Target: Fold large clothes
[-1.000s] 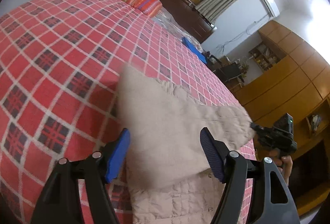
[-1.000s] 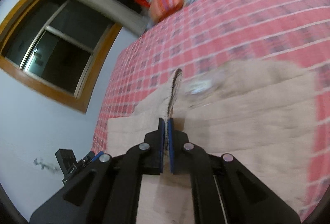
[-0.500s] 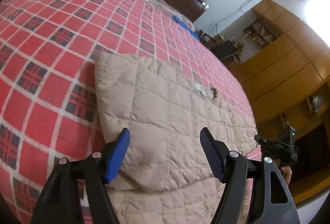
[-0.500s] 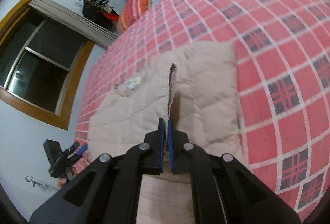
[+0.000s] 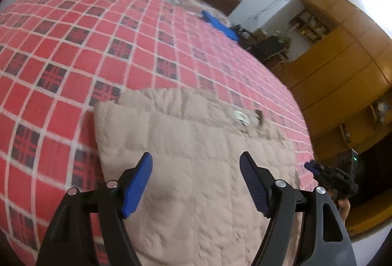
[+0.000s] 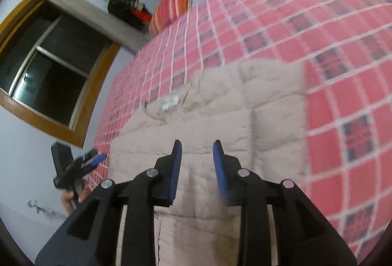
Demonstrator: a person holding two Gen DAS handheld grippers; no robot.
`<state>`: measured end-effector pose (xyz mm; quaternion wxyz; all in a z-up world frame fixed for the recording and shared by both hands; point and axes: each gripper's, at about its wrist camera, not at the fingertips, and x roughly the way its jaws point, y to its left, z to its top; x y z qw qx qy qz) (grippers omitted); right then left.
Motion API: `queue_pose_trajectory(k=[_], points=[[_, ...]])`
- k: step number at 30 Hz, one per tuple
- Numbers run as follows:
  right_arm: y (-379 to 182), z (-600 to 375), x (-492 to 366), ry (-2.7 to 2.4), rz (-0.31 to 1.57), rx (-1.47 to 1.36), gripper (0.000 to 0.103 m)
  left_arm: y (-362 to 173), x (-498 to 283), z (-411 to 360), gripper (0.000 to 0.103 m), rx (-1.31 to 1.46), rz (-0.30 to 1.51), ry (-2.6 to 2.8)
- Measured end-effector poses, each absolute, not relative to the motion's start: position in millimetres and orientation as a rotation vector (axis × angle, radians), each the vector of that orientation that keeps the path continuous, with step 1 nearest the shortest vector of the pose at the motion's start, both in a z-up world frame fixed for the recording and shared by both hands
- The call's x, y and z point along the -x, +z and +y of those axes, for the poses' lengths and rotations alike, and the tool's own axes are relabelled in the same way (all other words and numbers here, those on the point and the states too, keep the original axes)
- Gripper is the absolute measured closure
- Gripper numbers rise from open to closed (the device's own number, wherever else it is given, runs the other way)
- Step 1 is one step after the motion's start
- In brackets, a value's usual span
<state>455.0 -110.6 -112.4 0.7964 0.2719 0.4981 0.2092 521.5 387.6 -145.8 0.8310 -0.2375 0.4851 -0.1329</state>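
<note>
Beige quilted jacket (image 5: 201,168), folded, flat on red-checked bed (image 5: 73,50); left hand-held gripper (image 5: 196,168) and right hand-held gripper (image 6: 197,155) above jacket, both released, empty.

The beige quilted jacket (image 5: 196,180) runs off the bottom edge behind the gripper arms in both views, its white label (image 6: 169,102) near the collar is too blurred to read.
</note>
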Motion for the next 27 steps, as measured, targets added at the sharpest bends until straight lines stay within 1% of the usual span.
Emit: queue_pose_trajectory(k=[1, 3, 4, 6, 7, 9, 11, 13, 15, 17, 19, 20, 21, 22, 23, 25, 27], points=[[-124.9, -105.6, -463.0, 0.425, 1.110, -0.562, 0.076, -155.2, -529.1, 385.5, 0.029, 0.500, 1.062, -0.275], [-145.0, -103.4, -474.8, 0.383, 1.165, -0.534, 0.086, -171.6, -538.8, 381.7, 0.029, 0.483, 1.121, -0.260], [-153.9, -103.7, -478.5, 0.372, 1.192, -0.532, 0.095, -176.5, -540.1, 380.7, 0.029, 0.478, 1.133, -0.260], [-153.5, -106.1, -475.0, 0.375, 1.190, -0.538, 0.095, -167.6, -532.0, 382.2, 0.029, 0.479, 1.115, -0.263], [-145.8, -106.5, -468.0, 0.394, 1.172, -0.541, 0.089, -161.5, -525.9, 383.7, 0.029, 0.492, 1.098, -0.282], [-128.0, -108.6, -452.1, 0.439, 1.138, -0.533, 0.089, -144.9, -505.2, 385.5, 0.029, 0.523, 1.057, -0.360], [-115.0, -110.9, -435.7, 0.486, 1.121, -0.524, 0.089, -134.0, -477.6, 380.2, 0.029, 0.499, 1.054, -0.443], [-115.3, -111.5, -420.6, 0.501, 1.139, -0.510, 0.089, -138.6, -462.3, 373.1, 0.029, 0.480, 1.082, -0.486], [-127.3, -110.1, -418.4, 0.475, 1.170, -0.478, 0.089, -153.2, -459.9, 366.1, 0.029, 0.467, 1.124, -0.473], [-145.0, -108.8, -422.7, 0.439, 1.210, -0.473, 0.094, -173.7, -465.5, 359.8, 0.029, 0.445, 1.171, -0.446], [-152.5, -106.0, -422.6, 0.428, 1.220, -0.467, 0.094, -178.7, -465.9, 355.7, 0.029, 0.433, 1.178, -0.427], [-149.2, -106.2, -419.8, 0.432, 1.211, -0.470, 0.090, -173.4, -463.0, 354.2, 0.029, 0.425, 1.175, -0.420], [-145.0, -107.7, -416.4, 0.447, 1.206, -0.484, 0.088, -165.6, -457.5, 353.2, 0.029, 0.418, 1.175, -0.424], [-141.4, -109.2, -412.5, 0.464, 1.204, -0.500, 0.083, -158.7, -452.9, 350.8, 0.029, 0.413, 1.175, -0.434], [-135.4, -113.5, -403.8, 0.486, 1.202, -0.520, 0.080, -150.8, -445.6, 351.2, 0.029, 0.400, 1.176, -0.447], [-126.9, -125.3, -384.4, 0.508, 1.218, -0.523, 0.078, -137.9, -424.9, 355.4, 0.028, 0.350, 1.190, -0.447], [-123.3, -139.3, -362.7, 0.517, 1.249, -0.522, 0.069, -130.3, -402.9, 364.3, 0.024, 0.315, 1.225, -0.442]])
